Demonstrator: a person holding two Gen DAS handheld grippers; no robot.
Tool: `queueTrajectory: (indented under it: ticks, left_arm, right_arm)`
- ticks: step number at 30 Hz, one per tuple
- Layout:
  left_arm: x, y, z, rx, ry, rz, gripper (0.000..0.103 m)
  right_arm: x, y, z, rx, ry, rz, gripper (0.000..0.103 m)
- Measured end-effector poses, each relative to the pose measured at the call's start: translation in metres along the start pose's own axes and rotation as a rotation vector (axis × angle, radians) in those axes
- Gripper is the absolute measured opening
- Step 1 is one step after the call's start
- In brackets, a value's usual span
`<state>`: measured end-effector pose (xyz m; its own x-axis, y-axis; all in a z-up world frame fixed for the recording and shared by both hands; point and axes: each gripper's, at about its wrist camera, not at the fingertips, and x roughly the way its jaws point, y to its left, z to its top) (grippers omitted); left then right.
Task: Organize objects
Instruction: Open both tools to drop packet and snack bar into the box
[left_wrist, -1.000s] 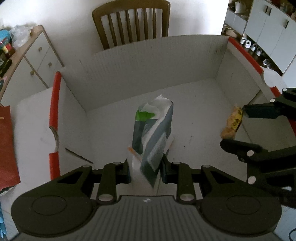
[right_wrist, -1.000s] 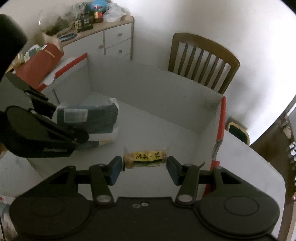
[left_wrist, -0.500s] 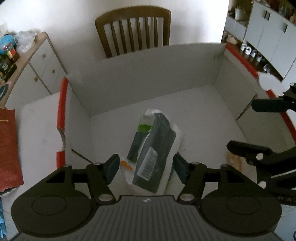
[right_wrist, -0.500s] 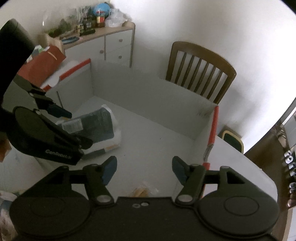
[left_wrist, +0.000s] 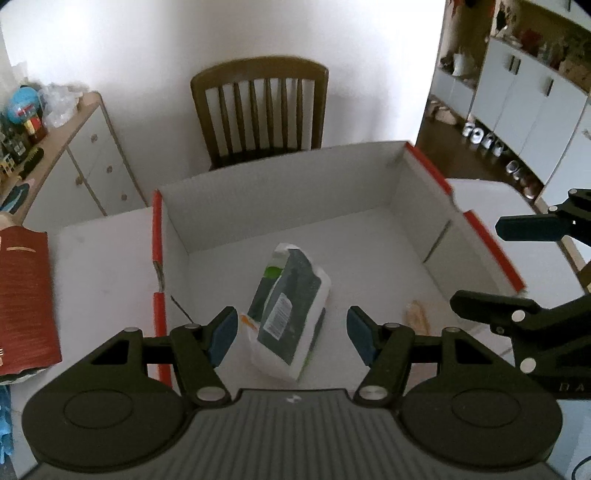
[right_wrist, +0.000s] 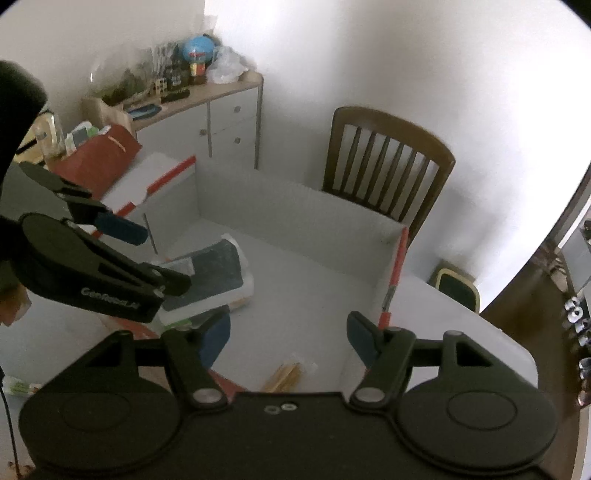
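Both grippers, left (left_wrist: 290, 330) and right (right_wrist: 288, 338), hang wide open and empty above the box (left_wrist: 280, 184), dark pouch (left_wrist: 291, 310) frame-centre, snack packet (left_wrist: 416, 316) lower right; next item needs fetching.

Across the white table (left_wrist: 99, 266) from me a dark wooden slat-back chair (left_wrist: 258, 110) stands against a plain white wall (left_wrist: 147, 48). To my far left is a white sideboard (left_wrist: 85, 166) with a wooden top, cluttered with small things I cannot make out. To my far right are white cupboards (left_wrist: 524, 107) over a dark wood floor (right_wrist: 532, 325). The light is dim and soft.
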<state>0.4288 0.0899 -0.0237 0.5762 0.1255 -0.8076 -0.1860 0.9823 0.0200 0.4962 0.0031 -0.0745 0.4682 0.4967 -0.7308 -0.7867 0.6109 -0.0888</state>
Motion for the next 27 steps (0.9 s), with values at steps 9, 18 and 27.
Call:
queueTrajectory:
  ticks: [9, 18, 27]
  left_arm:
    - [-0.057, -0.001, -0.022, -0.007, -0.078, -0.044, 0.064]
    - [-0.111, 0.004, -0.055, 0.005, -0.147, -0.096, 0.064]
    - [-0.154, 0.006, -0.096, 0.024, -0.190, -0.148, 0.064]
  right_arm:
    - [-0.054, 0.016, -0.010, 0.027, -0.048, -0.024, 0.070]
    - [-0.101, 0.044, -0.026, 0.066, -0.081, -0.042, 0.073]
    - [-0.129, 0.072, -0.050, 0.093, -0.089, -0.071, 0.073]
